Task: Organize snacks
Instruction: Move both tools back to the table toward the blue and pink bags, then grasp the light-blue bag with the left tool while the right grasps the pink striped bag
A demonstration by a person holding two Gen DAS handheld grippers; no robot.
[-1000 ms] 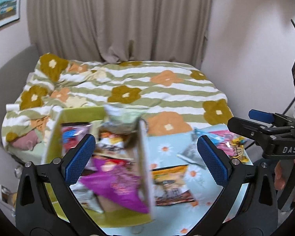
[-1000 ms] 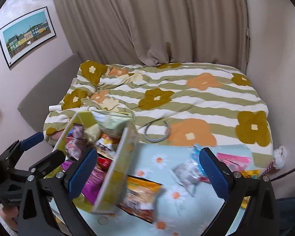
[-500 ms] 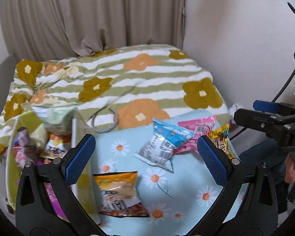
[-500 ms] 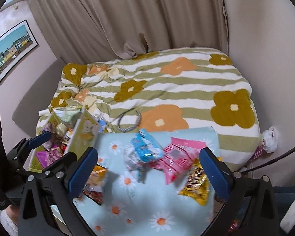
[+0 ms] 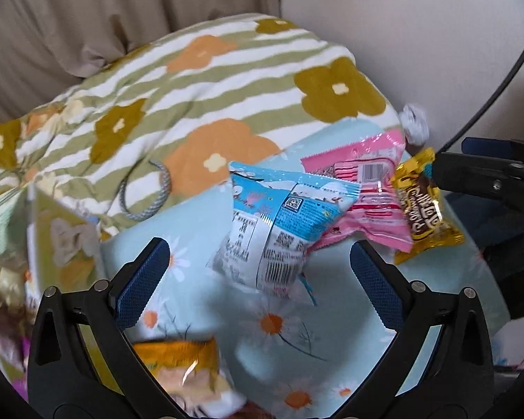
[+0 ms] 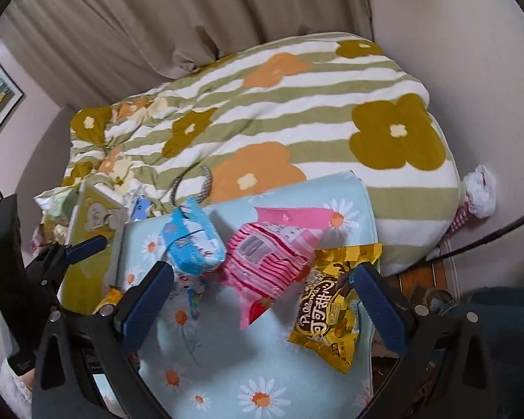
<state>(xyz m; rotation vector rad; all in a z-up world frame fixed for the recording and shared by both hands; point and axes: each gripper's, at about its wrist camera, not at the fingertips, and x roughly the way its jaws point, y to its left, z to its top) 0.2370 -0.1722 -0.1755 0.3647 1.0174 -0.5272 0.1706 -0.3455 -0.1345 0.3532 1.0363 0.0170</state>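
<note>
Three snack bags lie on a light-blue daisy cloth (image 5: 199, 230) (image 6: 262, 366): a blue-and-white bag (image 5: 279, 223) (image 6: 192, 241), a pink striped bag (image 5: 366, 195) (image 6: 269, 262) and a yellow chocolate bag (image 5: 422, 209) (image 6: 332, 310). An orange bag (image 5: 181, 370) lies near the left gripper's base. A yellow-green box (image 5: 63, 244) (image 6: 87, 223) holding several snacks stands at the left. My left gripper (image 5: 258, 279) is open, just short of the blue bag. My right gripper (image 6: 262, 300) is open over the pink and yellow bags.
A striped flower blanket (image 6: 297, 104) covers the bed behind the cloth, with a grey cord loop (image 5: 146, 195) on it. A wall (image 5: 419, 35) and a black cable (image 6: 489, 237) are at the right. Curtains (image 6: 157, 17) hang behind.
Both grippers have swung right and closer to the cloth. The box has slid to the left edge of both views and the three bags now fill the centre.
</note>
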